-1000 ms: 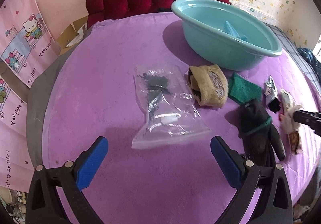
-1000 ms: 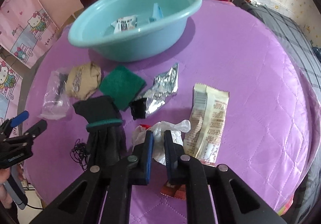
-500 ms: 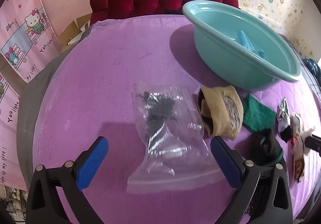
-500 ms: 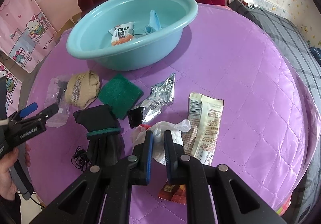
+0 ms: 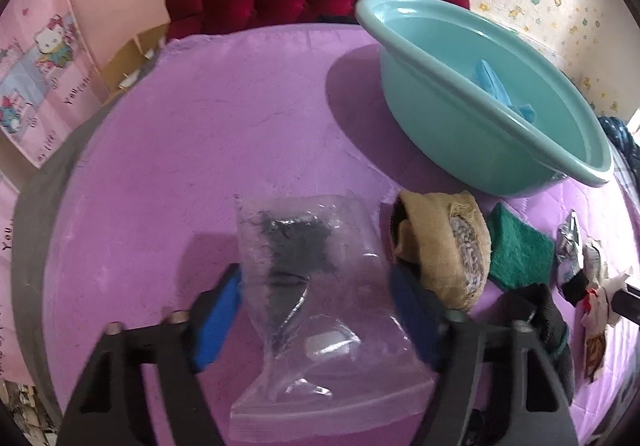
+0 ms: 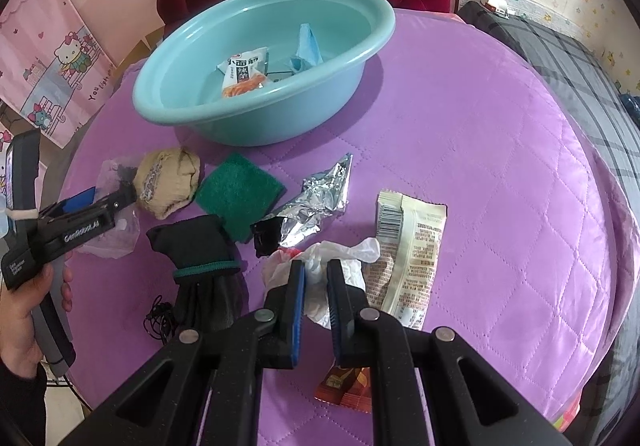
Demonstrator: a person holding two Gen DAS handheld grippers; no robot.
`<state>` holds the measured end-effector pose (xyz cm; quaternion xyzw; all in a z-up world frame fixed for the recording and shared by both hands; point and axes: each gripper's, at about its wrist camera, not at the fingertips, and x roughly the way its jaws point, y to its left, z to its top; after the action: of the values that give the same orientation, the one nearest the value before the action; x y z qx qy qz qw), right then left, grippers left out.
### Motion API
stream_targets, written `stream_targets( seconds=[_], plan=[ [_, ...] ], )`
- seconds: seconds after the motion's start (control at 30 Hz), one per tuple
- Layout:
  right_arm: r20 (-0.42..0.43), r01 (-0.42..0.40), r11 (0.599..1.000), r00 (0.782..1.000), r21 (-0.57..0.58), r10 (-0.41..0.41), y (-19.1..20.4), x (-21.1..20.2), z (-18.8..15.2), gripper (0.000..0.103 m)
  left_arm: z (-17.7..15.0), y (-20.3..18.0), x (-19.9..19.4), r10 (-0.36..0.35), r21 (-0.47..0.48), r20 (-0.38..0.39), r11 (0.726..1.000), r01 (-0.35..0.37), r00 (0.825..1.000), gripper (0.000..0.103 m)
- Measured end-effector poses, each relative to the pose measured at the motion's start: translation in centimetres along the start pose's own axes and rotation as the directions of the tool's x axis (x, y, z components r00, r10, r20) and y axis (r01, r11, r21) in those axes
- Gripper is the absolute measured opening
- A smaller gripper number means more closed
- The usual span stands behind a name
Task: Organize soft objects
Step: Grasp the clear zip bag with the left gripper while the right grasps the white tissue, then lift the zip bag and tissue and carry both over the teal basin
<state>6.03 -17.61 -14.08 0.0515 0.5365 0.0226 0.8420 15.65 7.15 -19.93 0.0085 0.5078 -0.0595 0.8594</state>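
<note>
Plastic dominates the left wrist view: a clear zip bag (image 5: 320, 310) with dark contents lies on the purple bed cover (image 5: 200, 166), and the left gripper (image 5: 324, 298) is closing around it, blue pads either side, not yet pressing that can be seen. Just right of the bag sits a tan rolled sock (image 5: 444, 242), then a green scouring pad (image 5: 520, 250), with a teal basin (image 5: 472, 126) beyond. In the right wrist view, the right gripper (image 6: 316, 286) has its jaws nearly together, clamped on a crumpled white plastic bag (image 6: 352, 258). Beside it lie a cream snack wrapper (image 6: 412, 258), a silver foil wrapper (image 6: 320, 202) and a black glove (image 6: 200, 246). The basin (image 6: 200, 114) holds a snack packet (image 6: 242, 74) and a blue scrap (image 6: 308, 46). A hand (image 6: 24, 310) grips the left tool.
</note>
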Motion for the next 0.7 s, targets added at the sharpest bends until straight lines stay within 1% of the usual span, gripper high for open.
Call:
stream_targets(
  seconds=[0.03,0.07,0.1,0.13,0.17,0.3,0.43,0.7],
  plan=[
    [0.000,-0.001,1.000,1.000,-0.004,0.001,0.1,-0.1,0.0,0.010,0.0,0.0,0.0,-0.013,-0.003,0.004,1.000,0.013,1.000,0.067],
    [-0.001,-0.002,1.000,1.000,-0.009,0.002,0.1,-0.1,0.1,0.010,0.0,0.0,-0.1,-0.031,-0.008,0.008,0.999,0.031,0.999,0.047],
    [0.001,-0.001,1.000,1.000,-0.013,0.001,0.1,-0.2,0.1,0.010,0.0,0.0,-0.2,-0.043,-0.011,0.011,0.999,0.043,0.999,0.041],
    [0.004,-0.003,1.000,1.000,-0.018,0.003,0.1,-0.3,0.2,0.010,0.0,-0.1,-0.5,-0.040,-0.009,0.025,0.999,0.041,0.999,0.031],
    [0.004,-0.005,1.000,1.000,-0.022,0.005,0.2,-0.3,0.3,0.010,-0.1,-0.2,-0.7,-0.037,-0.004,0.035,0.999,0.037,0.999,0.023],
    [0.005,-0.016,0.999,1.000,-0.037,0.016,0.2,-0.7,0.4,0.010,-0.6,-0.4,-1.7,-0.047,-0.009,0.031,0.999,0.048,0.998,0.021],
    [0.001,-0.030,0.998,1.000,-0.055,0.030,0.3,-1.1,0.4,0.010,-1.0,-0.8,-3.2,-0.027,-0.012,0.043,1.000,0.027,0.999,0.021],
    [-0.005,-0.055,0.995,0.998,-0.079,0.055,0.1,-2.3,0.7,0.010,-2.2,-2.1,-6.0,-0.005,-0.020,0.029,1.000,0.005,1.000,0.021]
  ],
)
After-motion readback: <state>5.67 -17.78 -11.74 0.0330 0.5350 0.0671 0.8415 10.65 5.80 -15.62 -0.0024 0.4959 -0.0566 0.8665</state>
